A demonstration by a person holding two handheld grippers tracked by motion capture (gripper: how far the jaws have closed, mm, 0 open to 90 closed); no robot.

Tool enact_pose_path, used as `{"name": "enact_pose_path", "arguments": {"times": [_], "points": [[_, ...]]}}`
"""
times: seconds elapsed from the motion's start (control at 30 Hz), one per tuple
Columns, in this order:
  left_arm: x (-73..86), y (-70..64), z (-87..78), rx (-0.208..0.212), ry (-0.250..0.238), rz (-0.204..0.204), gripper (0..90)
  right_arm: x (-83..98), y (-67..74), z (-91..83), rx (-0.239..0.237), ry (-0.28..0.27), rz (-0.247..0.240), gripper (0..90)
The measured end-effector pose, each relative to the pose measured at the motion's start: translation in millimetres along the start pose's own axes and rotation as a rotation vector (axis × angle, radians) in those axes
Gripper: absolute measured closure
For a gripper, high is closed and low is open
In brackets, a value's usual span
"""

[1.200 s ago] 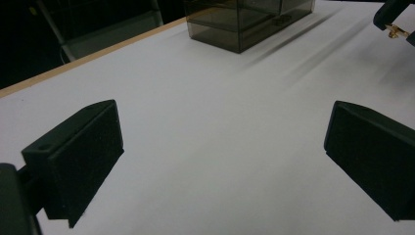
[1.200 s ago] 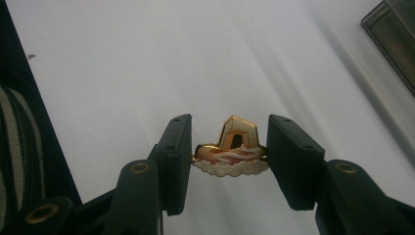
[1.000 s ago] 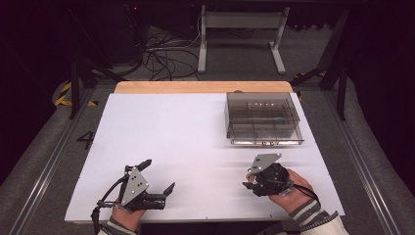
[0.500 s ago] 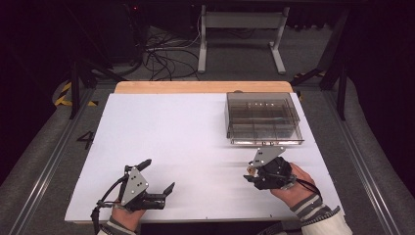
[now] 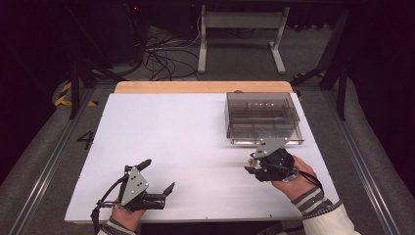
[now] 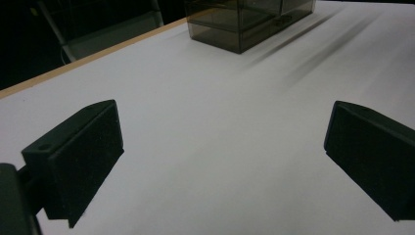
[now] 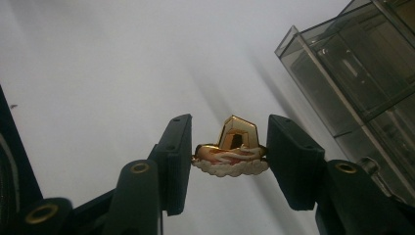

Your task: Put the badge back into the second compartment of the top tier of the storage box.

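- Here, the right gripper (image 7: pixel 229 147) pinches a small gold ornament (image 7: pixel 234 147) between its two black jaws, one pad on each side of it.
- The gold ornament is shiny and metallic, with a faceted, angular top like a small hat crown and a curved gold band under it.
- Beneath the band runs a pale cream, scalloped edge, and thin reddish lines cross the band.
- The piece sits level between the pads, clear of the white table (image 7: pixel 98 73), which shows pale and blurred behind it.
- In the high view the right gripper (image 5: pixel 252 164) hangs just in front of the smoky clear organizer box (image 5: pixel 262 117), near its front edge and apart from it; the ornament is a tiny gold speck at the gripper's tip there.
- In the right gripper view the organizer box (image 7: pixel 357 83) stands to the right of the ornament, with its dividers visible through the tinted walls.
- The organizer box is rectangular, split into several compartments, and rests on the far right part of the white table (image 5: pixel 171 137).
- The left gripper (image 5: pixel 157 176) lies well apart from the organizer box, at the near left of the table, with its jaws spread wide and nothing between them.
- In the left gripper view the two black pads (image 6: pixel 83 156) frame bare white table, with the organizer box (image 6: pixel 240 22) far ahead of them.
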State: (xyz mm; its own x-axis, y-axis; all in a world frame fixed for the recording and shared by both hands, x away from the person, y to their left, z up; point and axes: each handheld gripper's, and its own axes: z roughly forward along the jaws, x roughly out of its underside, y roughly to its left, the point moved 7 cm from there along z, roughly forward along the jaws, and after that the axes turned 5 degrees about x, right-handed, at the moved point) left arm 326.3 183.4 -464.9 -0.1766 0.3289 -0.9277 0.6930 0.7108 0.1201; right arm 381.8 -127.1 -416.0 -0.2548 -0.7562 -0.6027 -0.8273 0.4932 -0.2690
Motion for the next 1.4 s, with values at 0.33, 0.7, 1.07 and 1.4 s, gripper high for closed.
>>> {"name": "enact_pose_path", "arguments": {"times": [0.33,0.7,1.07,1.4], "points": [[-0.2,0.3,-0.1,-0.001,-0.002,0.001,1.7,-7.1,-11.5,-4.2,0.016,-0.016,0.024,53.3],[-0.1,0.5,0.1,-0.001,-0.001,-0.001,1.7,-13.8,-24.1,-8.2,0.036,-0.026,0.044,53.3],[0.1,-0.1,0.4,0.001,-0.002,-0.01,1.7,-17.2,-36.6,-8.7,0.059,-0.028,0.072,53.3],[0.1,0.8,0.1,0.002,0.0,-0.001,1.7,-19.6,-48.8,-5.9,0.085,-0.027,0.104,53.3]]}}
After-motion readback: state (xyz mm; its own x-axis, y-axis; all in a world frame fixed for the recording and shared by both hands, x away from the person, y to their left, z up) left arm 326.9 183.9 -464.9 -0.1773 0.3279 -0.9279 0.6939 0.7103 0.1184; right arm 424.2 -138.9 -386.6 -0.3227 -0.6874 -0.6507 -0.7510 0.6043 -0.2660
